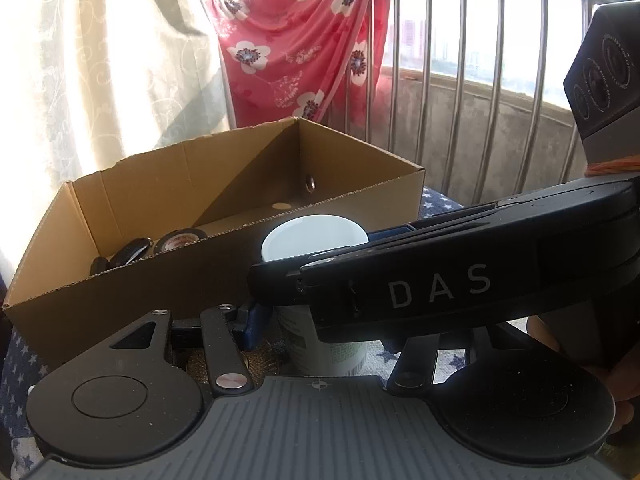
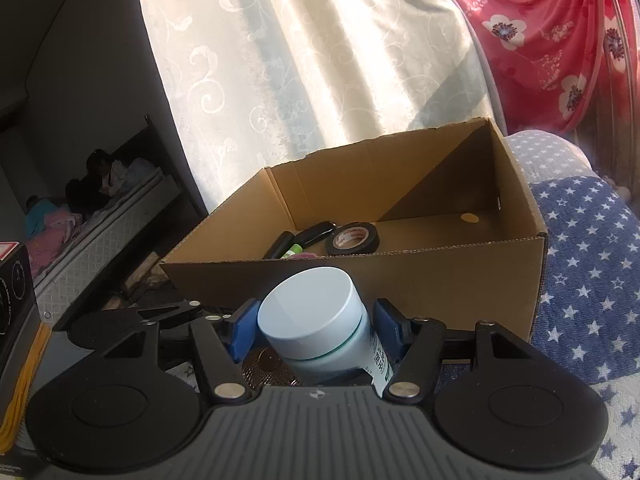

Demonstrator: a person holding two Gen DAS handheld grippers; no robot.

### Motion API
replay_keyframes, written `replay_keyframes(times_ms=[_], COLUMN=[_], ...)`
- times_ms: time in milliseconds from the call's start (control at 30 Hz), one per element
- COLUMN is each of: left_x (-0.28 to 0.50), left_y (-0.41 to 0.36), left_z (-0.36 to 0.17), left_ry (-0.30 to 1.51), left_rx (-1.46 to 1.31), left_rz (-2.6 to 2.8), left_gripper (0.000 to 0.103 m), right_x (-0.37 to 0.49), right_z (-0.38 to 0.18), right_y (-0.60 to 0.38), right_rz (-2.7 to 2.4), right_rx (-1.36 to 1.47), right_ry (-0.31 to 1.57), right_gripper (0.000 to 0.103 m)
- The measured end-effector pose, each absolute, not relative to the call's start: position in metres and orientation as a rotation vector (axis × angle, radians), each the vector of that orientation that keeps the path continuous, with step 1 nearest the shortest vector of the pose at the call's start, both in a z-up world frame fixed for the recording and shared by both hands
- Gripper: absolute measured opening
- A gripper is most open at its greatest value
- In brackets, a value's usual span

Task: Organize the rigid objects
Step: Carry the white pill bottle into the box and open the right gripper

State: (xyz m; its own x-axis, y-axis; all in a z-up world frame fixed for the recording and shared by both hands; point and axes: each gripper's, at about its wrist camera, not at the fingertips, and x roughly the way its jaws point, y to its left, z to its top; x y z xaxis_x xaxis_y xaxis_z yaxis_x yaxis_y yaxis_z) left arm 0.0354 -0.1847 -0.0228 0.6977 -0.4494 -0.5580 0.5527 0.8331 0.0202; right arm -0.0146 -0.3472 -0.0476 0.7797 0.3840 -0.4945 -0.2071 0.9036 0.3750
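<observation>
The jar [image 2: 320, 320], white-lidded with a pale green body and a printed label, sits between the blue pads [image 2: 240, 332] of the right gripper [image 2: 316, 330]. The jaws stand narrow, closed against its sides, and the jar tilts a little with its lid toward the camera. Under the jaws shows a bit of brown mesh; what it belongs to cannot be told.

Just ahead of the jaws stands the box [image 2: 460, 280], open-topped cardboard, its near wall right behind the jar's lid. Inside, toward the left of the jaws, lie a tape roll [image 2: 352, 239], black, and some dark oblong things [image 2: 316, 232] beside it, with a spot of green too small to name.

In the left wrist view the jar [image 1: 316, 240] shows again, its lid rising above the right gripper's body [image 1: 440, 284], which crosses in front of it. The left gripper [image 1: 320, 316] has one blue pad [image 1: 250, 320] visible just left of the jar; the other is hidden, so whether its jaws are wide or closed cannot be told.

The box rests on a starred cloth [image 2: 580, 272]. Beyond it hang a pale curtain [image 2: 300, 60] and a red flowered cloth [image 1: 296, 52] draped over a railing [image 1: 480, 60].
</observation>
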Motion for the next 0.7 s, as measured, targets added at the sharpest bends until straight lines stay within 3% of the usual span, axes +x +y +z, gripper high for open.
replay_keyframes(times_ms=[700], left_x=[-0.016], left_y=[-0.16], left_z=[0.047], left_ry=[0.355], left_rx=[0.105], left_rz=[-0.528], left_gripper=[0.053], right_x=[-0.053], right_z=[0.048], right_y=[-0.309], right_rz=[0.354], right_rx=[0.157], right_ry=[0.466], right_gripper=[0.064])
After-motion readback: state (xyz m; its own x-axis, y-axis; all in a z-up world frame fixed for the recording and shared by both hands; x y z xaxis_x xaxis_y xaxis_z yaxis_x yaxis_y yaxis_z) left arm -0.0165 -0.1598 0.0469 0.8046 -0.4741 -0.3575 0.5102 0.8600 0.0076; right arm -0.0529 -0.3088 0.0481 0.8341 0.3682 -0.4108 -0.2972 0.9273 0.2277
